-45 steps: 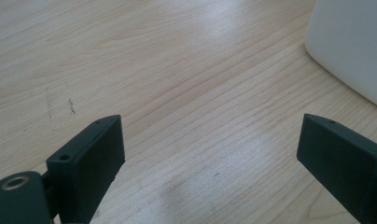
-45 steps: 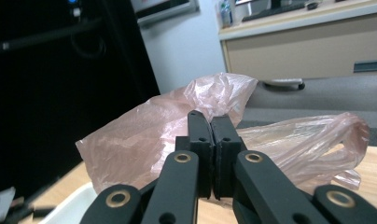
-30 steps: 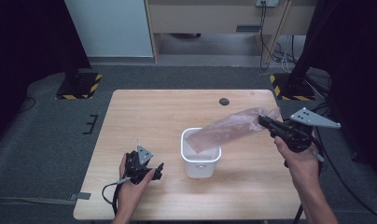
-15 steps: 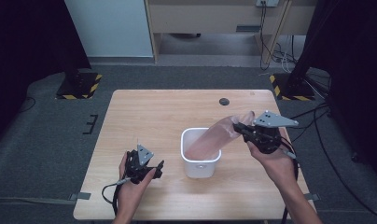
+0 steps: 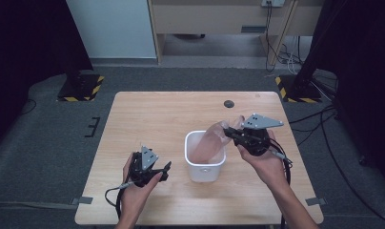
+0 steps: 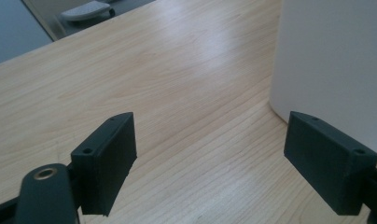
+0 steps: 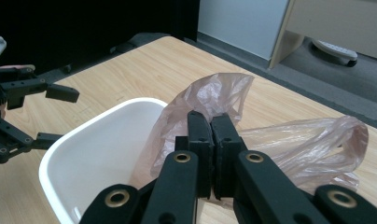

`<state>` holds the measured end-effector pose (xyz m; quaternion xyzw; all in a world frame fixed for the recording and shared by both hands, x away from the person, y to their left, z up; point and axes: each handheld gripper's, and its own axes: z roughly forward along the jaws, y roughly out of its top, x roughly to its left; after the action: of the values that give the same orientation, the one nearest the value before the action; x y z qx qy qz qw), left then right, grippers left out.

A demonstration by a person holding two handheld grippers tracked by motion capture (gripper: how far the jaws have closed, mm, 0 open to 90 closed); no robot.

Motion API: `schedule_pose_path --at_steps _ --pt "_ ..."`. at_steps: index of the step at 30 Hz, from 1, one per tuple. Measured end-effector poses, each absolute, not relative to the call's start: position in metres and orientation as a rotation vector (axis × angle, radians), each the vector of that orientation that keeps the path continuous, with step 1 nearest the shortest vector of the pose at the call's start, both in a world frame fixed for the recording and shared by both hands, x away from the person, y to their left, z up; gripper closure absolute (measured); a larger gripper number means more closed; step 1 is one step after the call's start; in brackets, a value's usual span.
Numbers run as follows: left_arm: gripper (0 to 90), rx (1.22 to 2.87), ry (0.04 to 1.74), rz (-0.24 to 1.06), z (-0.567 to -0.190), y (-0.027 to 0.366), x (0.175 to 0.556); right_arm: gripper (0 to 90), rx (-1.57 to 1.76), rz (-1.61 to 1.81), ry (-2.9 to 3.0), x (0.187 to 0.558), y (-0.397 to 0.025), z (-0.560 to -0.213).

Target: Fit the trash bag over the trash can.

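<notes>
Right gripper pinched shut on a pink bag, jaws pressed together with the thin plastic clamped between them. Held at the bin's right rim, above the table. Bag draped from the jaws down into the white bin, lower part inside, upper part bunched at the far right corner of the rim. In the right gripper view, same bag puffed up behind and to both sides of the closed jaws, one loop of plastic trailing right over the wood; bin open and white below left, its inside wall bare where visible. Right gripper there seen with both black pads flat against each other. Left gripper low on the table just left of the bin, jaws spread wide and pointed toward it, holding nothing. In the left gripper view, left gripper with wood grain showing in the wide gap between the pads; bin wall close on the right, just past the right jaw, contact hard to judge. Also visible far off in the right gripper view, open, beyond the bin. Small dark disc near the table's far edge, well apart from everything else.
</notes>
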<state>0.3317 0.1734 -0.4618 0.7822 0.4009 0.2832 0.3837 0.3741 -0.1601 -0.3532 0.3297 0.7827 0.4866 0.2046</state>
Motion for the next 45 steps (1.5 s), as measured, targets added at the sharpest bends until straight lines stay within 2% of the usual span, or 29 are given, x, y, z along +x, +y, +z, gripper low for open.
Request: schedule_pose_path --at_steps 14,19,34,45 --pt "16.1 1.958 0.934 0.704 -0.436 0.158 0.327 88.3 0.901 1.362 2.219 0.379 -0.147 -0.362" --pt "19.1 1.934 0.926 0.687 -0.422 0.154 0.324 88.4 0.892 1.363 2.234 0.381 -0.142 -0.364" --pt "37.0 1.997 0.849 0.647 -0.391 0.121 0.337 88.5 0.805 1.349 2.278 0.379 -0.121 -0.366" --pt "38.2 1.968 0.808 0.689 -0.375 0.116 0.344 88.5 0.771 1.344 2.287 0.378 -0.114 -0.363"
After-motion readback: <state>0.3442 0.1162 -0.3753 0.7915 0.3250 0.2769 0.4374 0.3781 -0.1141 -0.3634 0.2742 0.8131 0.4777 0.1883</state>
